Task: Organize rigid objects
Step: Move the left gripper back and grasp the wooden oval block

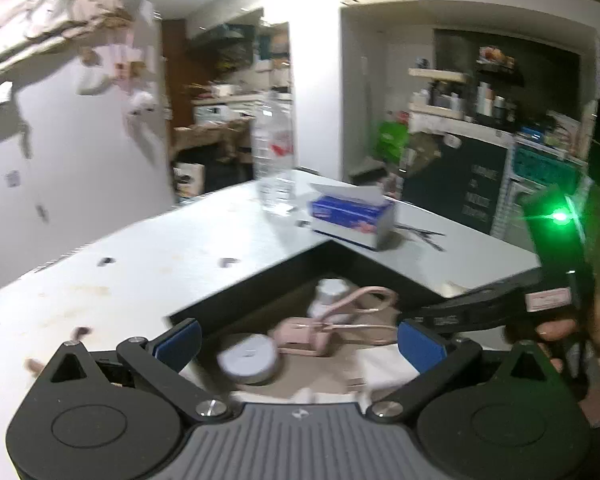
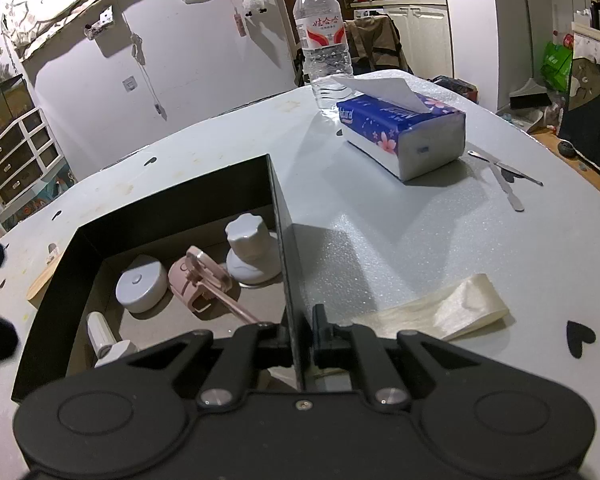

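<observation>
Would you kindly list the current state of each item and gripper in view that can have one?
left gripper: open, nothing between the fingers.
right gripper: shut on the black box wall.
black box: open-topped, several items inside.
water bottle: upright, capped, nearly empty.
tissue pack: opened, one tissue sticking up.
pink eyelash curler: lying inside the box.
round white tin: lidded, inside the box.

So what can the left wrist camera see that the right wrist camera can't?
Only the left wrist view shows the person's hand holding the right gripper. Only the right wrist view shows the cream ribbon and the drawer cabinet. Both show the black box, water bottle, tissue pack and pink curler.
</observation>
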`<state>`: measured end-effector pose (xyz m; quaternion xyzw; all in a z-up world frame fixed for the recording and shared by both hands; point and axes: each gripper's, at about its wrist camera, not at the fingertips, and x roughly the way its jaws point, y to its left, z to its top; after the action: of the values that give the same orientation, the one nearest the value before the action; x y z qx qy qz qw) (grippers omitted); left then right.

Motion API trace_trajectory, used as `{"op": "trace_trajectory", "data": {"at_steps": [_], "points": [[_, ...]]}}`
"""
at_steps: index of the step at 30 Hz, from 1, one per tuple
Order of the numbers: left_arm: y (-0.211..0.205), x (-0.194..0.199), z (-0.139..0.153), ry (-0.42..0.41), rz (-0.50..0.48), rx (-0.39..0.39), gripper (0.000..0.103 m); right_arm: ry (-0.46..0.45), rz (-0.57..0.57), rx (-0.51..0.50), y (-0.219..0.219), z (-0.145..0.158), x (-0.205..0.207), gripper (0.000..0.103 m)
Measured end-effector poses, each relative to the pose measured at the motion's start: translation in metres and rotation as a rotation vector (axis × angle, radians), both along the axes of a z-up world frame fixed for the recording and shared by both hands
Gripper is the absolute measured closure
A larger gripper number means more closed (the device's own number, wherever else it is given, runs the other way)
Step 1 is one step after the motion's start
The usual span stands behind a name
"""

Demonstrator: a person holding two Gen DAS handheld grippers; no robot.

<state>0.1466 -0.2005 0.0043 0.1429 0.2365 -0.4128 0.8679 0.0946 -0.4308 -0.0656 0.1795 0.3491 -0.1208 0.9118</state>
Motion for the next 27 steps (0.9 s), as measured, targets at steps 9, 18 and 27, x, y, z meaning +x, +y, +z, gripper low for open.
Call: {"op": "trace_trajectory", "data": {"at_steps": [9,18,27], "points": [[0.055,0.02,0.002,-0.068,0.21,-0.03,0.0,0.0,0.0,0.0,0.0,0.0,0.0,0.095],[0.097,0.053,-0.015,-0.076,0.416,-0.009,0.0,0.004,0.0,-0.005,0.001,0.001,0.0,0.095],[0.121,0.086,-0.043,0.001,0.516,0.025,0.018,0.012,-0.004,-0.013,0.003,0.002,0.001,0.095]]}}
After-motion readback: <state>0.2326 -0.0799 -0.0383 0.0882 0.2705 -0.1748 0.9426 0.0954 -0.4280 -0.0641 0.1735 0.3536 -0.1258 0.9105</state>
